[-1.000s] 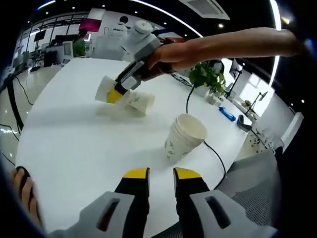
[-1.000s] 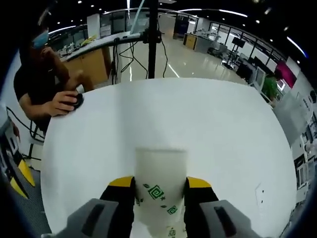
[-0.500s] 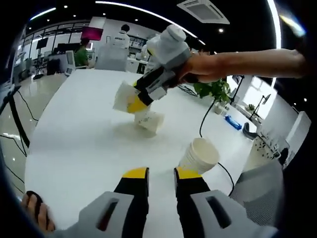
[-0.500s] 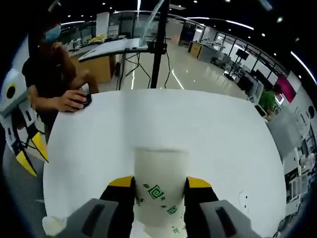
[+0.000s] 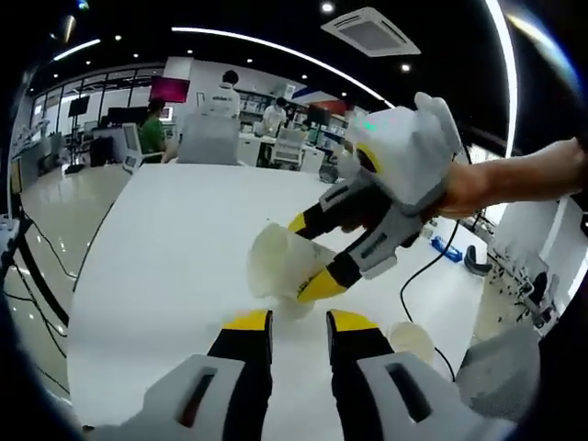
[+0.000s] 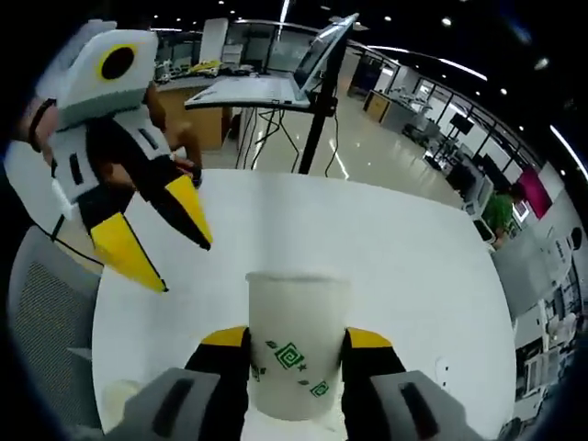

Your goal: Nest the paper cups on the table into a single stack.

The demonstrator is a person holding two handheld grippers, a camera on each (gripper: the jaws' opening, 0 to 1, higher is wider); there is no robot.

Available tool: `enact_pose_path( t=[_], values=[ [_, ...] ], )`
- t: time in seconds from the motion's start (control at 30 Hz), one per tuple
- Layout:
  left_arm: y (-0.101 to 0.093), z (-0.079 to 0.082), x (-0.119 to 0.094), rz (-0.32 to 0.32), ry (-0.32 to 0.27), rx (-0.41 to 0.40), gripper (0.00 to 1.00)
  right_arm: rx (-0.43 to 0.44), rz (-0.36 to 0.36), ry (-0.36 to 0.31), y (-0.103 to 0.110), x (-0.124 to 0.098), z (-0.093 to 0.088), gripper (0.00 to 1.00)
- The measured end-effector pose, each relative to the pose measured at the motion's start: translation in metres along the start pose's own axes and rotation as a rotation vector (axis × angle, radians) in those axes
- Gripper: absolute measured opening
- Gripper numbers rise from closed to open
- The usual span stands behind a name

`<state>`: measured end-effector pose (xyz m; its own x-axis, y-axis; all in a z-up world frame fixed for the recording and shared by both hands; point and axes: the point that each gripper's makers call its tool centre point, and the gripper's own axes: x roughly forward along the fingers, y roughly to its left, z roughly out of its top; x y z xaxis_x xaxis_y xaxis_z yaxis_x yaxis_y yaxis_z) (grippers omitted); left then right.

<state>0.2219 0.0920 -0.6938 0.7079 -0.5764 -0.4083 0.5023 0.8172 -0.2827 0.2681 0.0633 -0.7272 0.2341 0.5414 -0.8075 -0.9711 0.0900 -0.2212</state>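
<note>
Paper, white with small green square-spiral marks: one paper cup (image 6: 296, 344) sits pinched between the yellow-tipped jaws of the right hand-held gripper (image 6: 296, 342), rim pointing away from the camera, held above the white tabletop (image 6: 404, 266). From the left gripper view the same cup (image 5: 280, 268) hangs in the air, mouth tilted toward the viewer, just above and ahead of the left hand-held gripper (image 5: 299, 322), whose jaws stand slightly apart with nothing between them. Lower right in that view sits a pale round rim, probably the stack of cups (image 5: 411, 340) waiting on the tabletop, though it is too blurred to be sure. To nest the carried cup well, it should be turned base-down, centred straight over the open stack, and lowered along the stack's axis before the jaws release; the idle gripper could steady the stack. A person's hand (image 5: 469, 188) grips the right tool.
</note>
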Motion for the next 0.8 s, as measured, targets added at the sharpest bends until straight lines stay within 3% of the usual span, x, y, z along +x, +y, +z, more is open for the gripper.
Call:
enact_pose_path(
  t=[0.33,0.8],
  values=[
    [-0.019,0.01,0.014,-0.046,0.0,0.007,0.21,-0.036,-0.018,-0.01,0.015,-0.025,-0.006,0.38],
    [-0.037,0.01,0.018,-0.125,0.022,0.032,0.14,-0.049,-0.005,-0.02,0.024,-0.032,-0.016,0.38]
  ],
)
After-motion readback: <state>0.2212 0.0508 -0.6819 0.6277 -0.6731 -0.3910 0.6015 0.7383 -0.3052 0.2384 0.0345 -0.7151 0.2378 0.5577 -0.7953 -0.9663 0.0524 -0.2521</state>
